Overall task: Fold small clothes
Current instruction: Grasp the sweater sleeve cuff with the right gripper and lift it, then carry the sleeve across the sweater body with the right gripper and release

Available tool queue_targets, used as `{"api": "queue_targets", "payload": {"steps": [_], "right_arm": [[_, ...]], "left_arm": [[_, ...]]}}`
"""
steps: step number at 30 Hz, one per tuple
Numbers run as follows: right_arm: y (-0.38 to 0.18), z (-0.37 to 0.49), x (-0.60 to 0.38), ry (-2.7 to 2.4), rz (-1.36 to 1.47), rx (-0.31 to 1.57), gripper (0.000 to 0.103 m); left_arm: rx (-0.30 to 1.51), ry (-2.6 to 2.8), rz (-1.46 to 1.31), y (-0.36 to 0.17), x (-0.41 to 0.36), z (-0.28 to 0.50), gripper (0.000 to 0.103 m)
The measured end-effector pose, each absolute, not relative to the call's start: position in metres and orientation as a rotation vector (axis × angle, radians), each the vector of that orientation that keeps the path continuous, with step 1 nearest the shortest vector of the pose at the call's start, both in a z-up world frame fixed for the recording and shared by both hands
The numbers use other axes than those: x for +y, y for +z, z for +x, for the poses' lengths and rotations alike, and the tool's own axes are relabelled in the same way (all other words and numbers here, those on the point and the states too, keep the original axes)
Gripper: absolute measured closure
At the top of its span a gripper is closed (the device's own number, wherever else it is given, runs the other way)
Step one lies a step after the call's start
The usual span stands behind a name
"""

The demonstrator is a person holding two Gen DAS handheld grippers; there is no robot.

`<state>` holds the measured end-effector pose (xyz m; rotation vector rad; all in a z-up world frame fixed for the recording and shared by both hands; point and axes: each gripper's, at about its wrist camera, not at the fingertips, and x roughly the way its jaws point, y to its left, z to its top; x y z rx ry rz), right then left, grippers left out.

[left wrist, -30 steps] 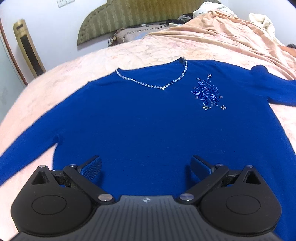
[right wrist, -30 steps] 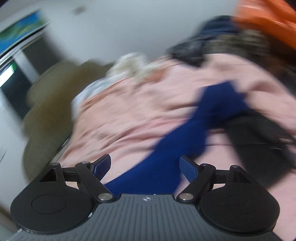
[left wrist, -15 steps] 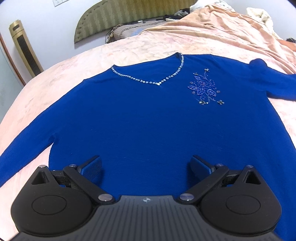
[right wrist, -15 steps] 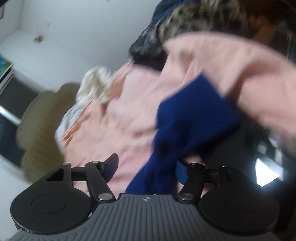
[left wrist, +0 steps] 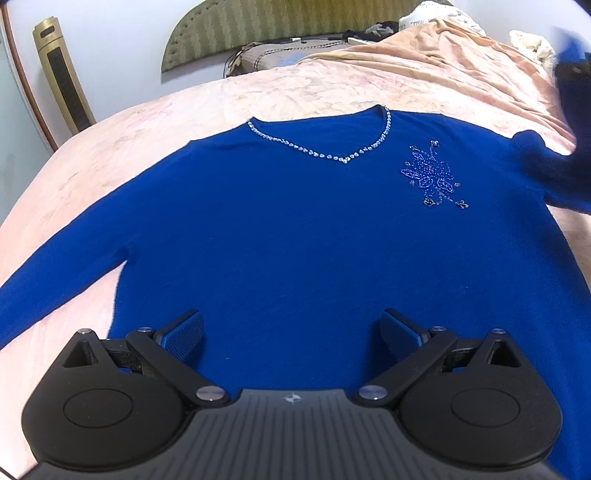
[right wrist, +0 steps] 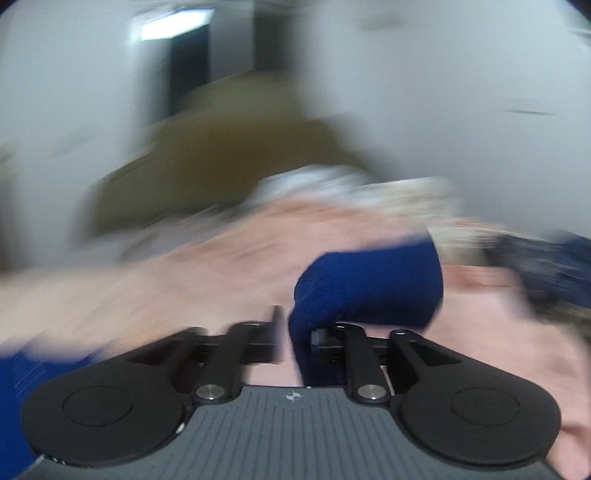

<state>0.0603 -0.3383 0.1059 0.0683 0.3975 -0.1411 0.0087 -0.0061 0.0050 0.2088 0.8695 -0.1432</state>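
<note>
- The blue sweater (left wrist: 295,229) lies flat and face up on the pink bedspread (left wrist: 303,88), filling the middle of the left wrist view. Its neckline points to 12 o'clock and its hem to 6 o'clock, so the body's long axis runs 12 to 6.
- A beaded V-neck trim (left wrist: 332,147) sits at the top; a beaded flower motif (left wrist: 432,177) lies toward 2 o'clock.
- One sleeve stretches out toward 8 o'clock; the other sleeve (right wrist: 369,288) leaves at 3 o'clock and is lifted off the bed.
- Beyond the neckline, at 12 o'clock, stand an olive headboard (left wrist: 280,26) and a pillow (left wrist: 266,57); a gold tower fan (left wrist: 62,77) stands at 10 o'clock. Rumpled peach bedding (left wrist: 443,62) lies at 1 o'clock.
- The left gripper (left wrist: 291,332) hovers over the sweater's lower body, jaws spread wide, nothing between them.
- The right gripper (right wrist: 295,332), in a heavily blurred view, has its jaws closing to a narrow gap; the sleeve cuff hangs folded between and over them, against the right-hand finger.
</note>
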Motion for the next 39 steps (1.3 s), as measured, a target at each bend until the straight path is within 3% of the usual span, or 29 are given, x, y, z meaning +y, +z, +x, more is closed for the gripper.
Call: {"api": "queue_targets", "payload": {"steps": [2,5,9,18,23,26,29,32,34,36,39], "right_arm": [[0.101,0.069,-0.307,0.079,0.104,0.447,0.038],[0.105,0.069,-0.304,0.062,0.204,0.393,0.033],[0.092,0.071,-0.335,-0.054,0.393,0.452,0.032],[0.035,0.084,-0.231,0.157,-0.059,0.678,0.033],[0.005,0.122,-0.259,0.141,0.296,0.861,0.026],[0.016,0.09,-0.238,0.428,0.278,0.856,0.027],[0.033,0.043,-0.21,0.786,0.186,0.817,0.019],[0.044,0.028,-0.204,0.712,0.075,0.764,0.014],[0.043,0.04,-0.211,0.53,0.081,0.765,0.015],[0.036,0.05,-0.215,0.398,0.077,0.78,0.025],[0.03,0.038,-0.19,0.387,-0.118,0.74,0.028]], "left_arm": [[0.859,-0.132,0.214,0.007,0.001,0.007,0.0],[0.859,-0.108,0.204,0.008,0.011,0.008,0.0],[0.887,-0.105,0.149,0.004,0.021,0.015,0.0],[0.892,-0.127,0.162,0.001,0.019,0.011,0.0],[0.873,-0.109,0.184,0.001,0.025,0.01,0.0],[0.873,-0.079,0.197,-0.001,0.029,0.015,0.0],[0.887,-0.087,0.168,-0.003,0.031,0.02,0.0],[0.897,-0.105,0.157,-0.003,0.026,0.019,0.0],[0.89,-0.12,0.171,-0.001,0.023,0.014,0.0],[0.874,-0.119,0.196,0.0,0.021,0.009,0.0],[0.862,-0.088,0.22,0.0,0.023,0.008,0.0]]}}
